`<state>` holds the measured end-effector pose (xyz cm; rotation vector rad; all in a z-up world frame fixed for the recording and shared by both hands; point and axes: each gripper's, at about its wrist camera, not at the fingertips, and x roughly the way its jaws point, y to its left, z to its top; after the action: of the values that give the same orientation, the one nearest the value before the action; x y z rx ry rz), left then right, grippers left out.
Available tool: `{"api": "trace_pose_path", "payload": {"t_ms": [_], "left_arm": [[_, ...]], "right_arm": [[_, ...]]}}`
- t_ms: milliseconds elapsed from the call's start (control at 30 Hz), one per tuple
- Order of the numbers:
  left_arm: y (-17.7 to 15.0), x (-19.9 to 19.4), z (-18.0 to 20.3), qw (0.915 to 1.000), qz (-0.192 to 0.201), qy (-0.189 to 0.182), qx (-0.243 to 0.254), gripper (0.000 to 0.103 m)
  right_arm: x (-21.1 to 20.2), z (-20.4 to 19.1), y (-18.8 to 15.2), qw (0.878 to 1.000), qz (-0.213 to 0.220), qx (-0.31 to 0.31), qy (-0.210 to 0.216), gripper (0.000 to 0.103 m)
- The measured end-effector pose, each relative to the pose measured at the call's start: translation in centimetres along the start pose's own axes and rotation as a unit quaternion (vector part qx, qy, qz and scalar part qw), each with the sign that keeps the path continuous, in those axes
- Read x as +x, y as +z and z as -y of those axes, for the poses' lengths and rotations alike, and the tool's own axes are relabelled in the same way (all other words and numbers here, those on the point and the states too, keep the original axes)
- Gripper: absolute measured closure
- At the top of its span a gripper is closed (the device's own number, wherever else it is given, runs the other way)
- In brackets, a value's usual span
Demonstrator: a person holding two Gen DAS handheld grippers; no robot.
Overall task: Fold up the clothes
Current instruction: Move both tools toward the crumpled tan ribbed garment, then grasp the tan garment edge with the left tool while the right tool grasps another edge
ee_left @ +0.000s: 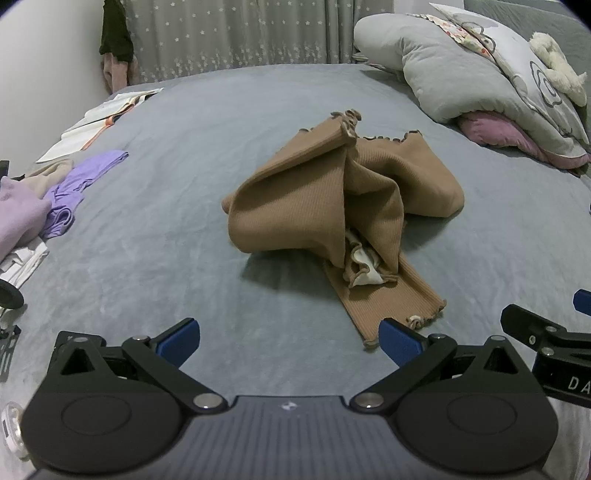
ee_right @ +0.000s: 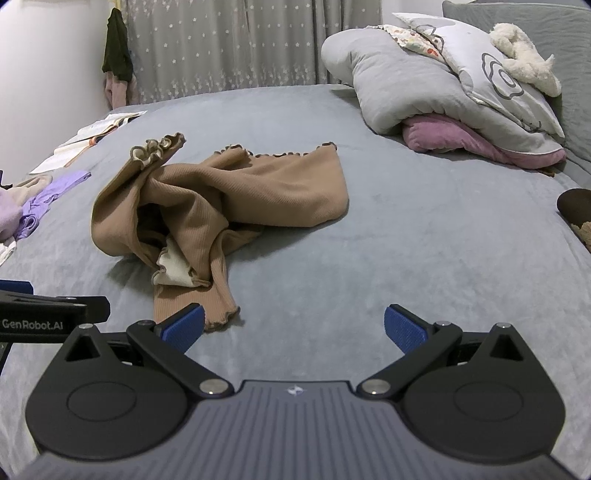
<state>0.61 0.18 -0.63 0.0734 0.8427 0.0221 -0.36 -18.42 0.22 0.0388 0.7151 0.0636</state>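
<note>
A tan ribbed top with ruffled hems (ee_left: 325,192) (ee_right: 221,192) lies crumpled in a heap on the grey bed (ee_left: 184,184) (ee_right: 424,240). One sleeve stretches toward me, and its frilled cuff ends close to my grippers. My left gripper (ee_left: 290,341) is open and holds nothing; its right blue pad sits just beside the sleeve cuff. My right gripper (ee_right: 293,326) is also open and holds nothing, with its left blue pad next to the same cuff. Each gripper shows at the edge of the other's view.
A pile of purple, beige and white clothes (ee_left: 55,195) (ee_right: 33,206) lies at the left. Open books (ee_left: 99,122) (ee_right: 92,133) rest beyond it. Grey pillows, a pink cushion and a plush toy (ee_left: 498,92) (ee_right: 461,96) fill the far right. A starred curtain (ee_left: 240,33) hangs behind.
</note>
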Motion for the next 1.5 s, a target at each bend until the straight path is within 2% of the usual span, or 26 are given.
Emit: {"api": "trace_pose_path", "payload": {"t_ms": [167, 267, 400, 533, 667, 767, 833, 900, 1033, 1067, 1167, 1267, 1333, 1367, 1433, 1500], "left_arm": [[0.5, 1.6, 0.1, 0.9999, -0.013, -0.007, 0.005, 0.001], [0.7, 2.2, -0.3, 0.9997, 0.002, -0.022, -0.012, 0.001], [1.7, 3.2, -1.4, 0.9962, 0.033, -0.056, -0.057, 0.001], [2.5, 4.2, -2.0, 0.9922, 0.027, -0.08, -0.091, 0.001], [3.1, 5.0, -1.7, 0.9937, 0.029, -0.071, -0.082, 0.006], [3.5, 5.6, -1.6, 0.9932, 0.033, -0.074, -0.084, 0.006], [3.7, 5.9, -1.7, 0.9926, 0.036, -0.078, -0.086, 0.01], [4.0, 6.5, -1.7, 0.9929, 0.034, -0.075, -0.085, 0.028], [4.2, 7.6, -1.9, 0.9926, 0.023, -0.074, -0.093, 0.033], [4.3, 7.7, -2.0, 0.9926, 0.023, -0.072, -0.095, 0.041], [4.3, 7.8, -2.2, 0.9923, 0.027, -0.071, -0.098, 0.044], [4.3, 7.8, -2.6, 0.9919, 0.029, -0.074, -0.099, 0.054], [4.3, 7.8, -2.9, 0.9909, 0.026, -0.079, -0.107, 0.057], [4.3, 7.8, -3.0, 0.9907, 0.026, -0.078, -0.108, 0.062], [4.3, 7.9, -3.5, 0.9908, 0.027, -0.068, -0.114, 0.063], [4.4, 8.0, -3.9, 0.9902, 0.024, -0.07, -0.118, 0.07]], "right_arm": [[0.1, 0.2, 0.0, 1.0, -0.003, 0.0, 0.014, 0.0], [0.4, 0.4, 0.1, 1.0, -0.01, -0.002, 0.023, 0.0], [0.9, 0.4, 0.3, 0.999, -0.02, -0.003, 0.037, 0.0], [1.4, 0.3, 0.5, 0.998, -0.03, -0.003, 0.051, 0.0], [1.9, 0.3, 0.6, 0.997, -0.041, -0.004, 0.065, 0.0], [2.3, 0.3, 0.8, 0.996, -0.049, -0.004, 0.076, 0.0], [2.5, 0.1, 1.0, 0.996, -0.051, -0.007, 0.078, 0.0], [2.8, 0.3, 1.6, 0.995, -0.052, -0.01, 0.079, 0.0], [3.3, 0.0, 3.0, 0.996, -0.042, -0.021, 0.077, 0.0], [3.5, -0.1, 3.3, 0.996, -0.039, -0.025, 0.08, 0.0], [4.4, -0.7, 4.3, 0.995, -0.033, -0.036, 0.089, 0.0], [5.9, -2.1, 5.3, 0.994, -0.033, -0.052, 0.095, 0.001], [6.8, -3.0, 5.8, 0.992, -0.03, -0.064, 0.102, 0.001], [7.2, -3.3, 5.9, 0.992, -0.026, -0.065, 0.107, 0.001], [8.1, -3.7, 6.2, 0.991, -0.022, -0.063, 0.115, 0.004], [8.9, -3.9, 6.5, 0.99, -0.024, -0.057, 0.127, 0.012]]}}
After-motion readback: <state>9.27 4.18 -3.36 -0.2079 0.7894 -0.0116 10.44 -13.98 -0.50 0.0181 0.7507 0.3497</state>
